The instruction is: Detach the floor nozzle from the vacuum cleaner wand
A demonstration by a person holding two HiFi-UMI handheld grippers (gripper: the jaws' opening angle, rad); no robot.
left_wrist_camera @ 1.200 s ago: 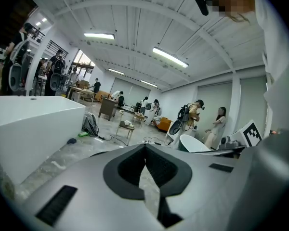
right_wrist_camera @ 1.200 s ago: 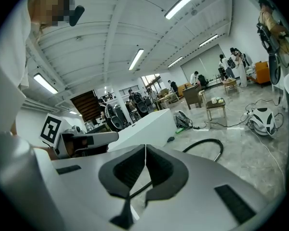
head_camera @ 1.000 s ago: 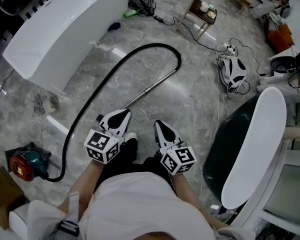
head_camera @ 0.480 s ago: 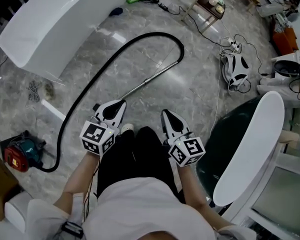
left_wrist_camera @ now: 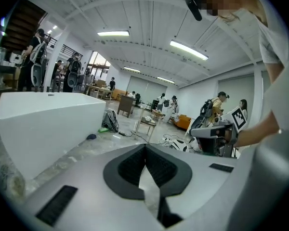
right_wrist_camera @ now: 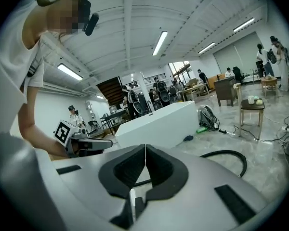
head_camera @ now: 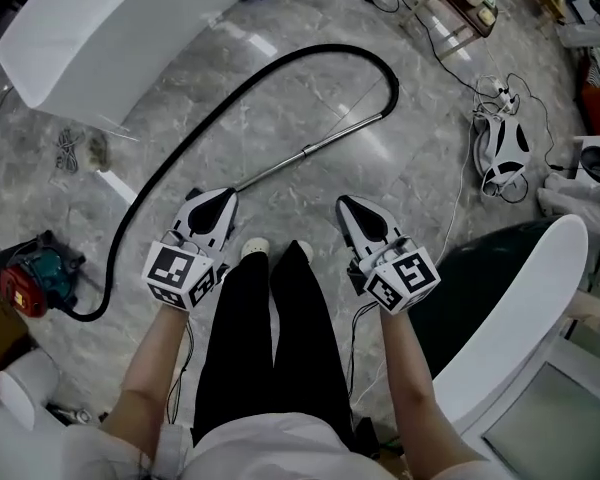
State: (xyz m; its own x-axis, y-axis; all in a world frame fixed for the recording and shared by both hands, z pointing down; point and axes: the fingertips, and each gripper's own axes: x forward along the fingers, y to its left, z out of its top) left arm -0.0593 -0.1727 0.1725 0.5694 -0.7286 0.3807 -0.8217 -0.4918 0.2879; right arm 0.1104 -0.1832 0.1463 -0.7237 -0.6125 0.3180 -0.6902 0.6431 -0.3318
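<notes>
The wand [head_camera: 310, 150] is a thin, shiny silver pipe. It lies flat on the grey stone floor [head_camera: 310, 218], in the middle of the open part. A long black hose [head_camera: 180, 155] is joined to its far end. The hose makes a big loop and comes back to a small red vacuum cleaner [head_camera: 20, 286] at the left side of the floor.

The near end of the wand slips out of sight behind the left tongs [head_camera: 216, 198]. The floor nozzle cannot be seen there, so how it looks cannot be told.

There is bare floor on both sides of the wand. A long white block [head_camera: 100, 38] stands well off to the far left, past the hose. A white and black machine [head_camera: 505, 148] with loose wires sits well apart on the right. A white curved board [head_camera: 520, 308] stands close by the person's right arm. The person's two shoes are near the wand's near end.

The wand's long line runs from just by the left tongs, away from the person and off to the right.

The left tongs are shut tight with nothing in them. The right tongs [head_camera: 348, 204] are shut tight too, and hold nothing. Both are held over the floor, one on each side of the person's legs [head_camera: 270, 348].
</notes>
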